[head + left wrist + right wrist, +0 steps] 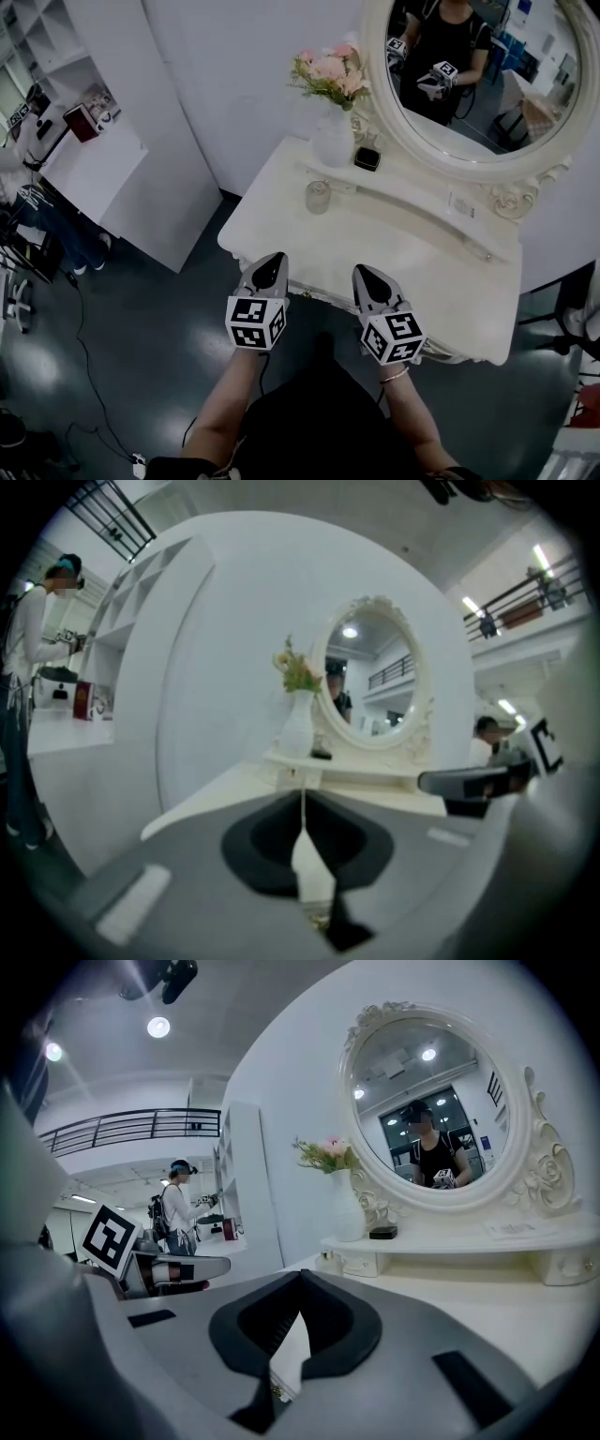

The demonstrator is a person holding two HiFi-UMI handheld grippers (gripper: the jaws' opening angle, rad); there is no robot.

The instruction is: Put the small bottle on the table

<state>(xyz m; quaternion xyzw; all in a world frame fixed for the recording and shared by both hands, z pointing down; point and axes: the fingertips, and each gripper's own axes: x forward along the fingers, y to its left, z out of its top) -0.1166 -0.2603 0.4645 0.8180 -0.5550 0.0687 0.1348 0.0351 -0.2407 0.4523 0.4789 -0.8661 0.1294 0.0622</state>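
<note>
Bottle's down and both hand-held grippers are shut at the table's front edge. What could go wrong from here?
1. The bottle stands near the table's left edge; a swing of the left hand-held gripper might knock it off.
2. The vase stands just behind it, so overreaching could tip that too.

left tool (271,262), right tool (364,273): grey, marker cubes (255,323) | black top (319,412) | bracelet (395,375)
</note>
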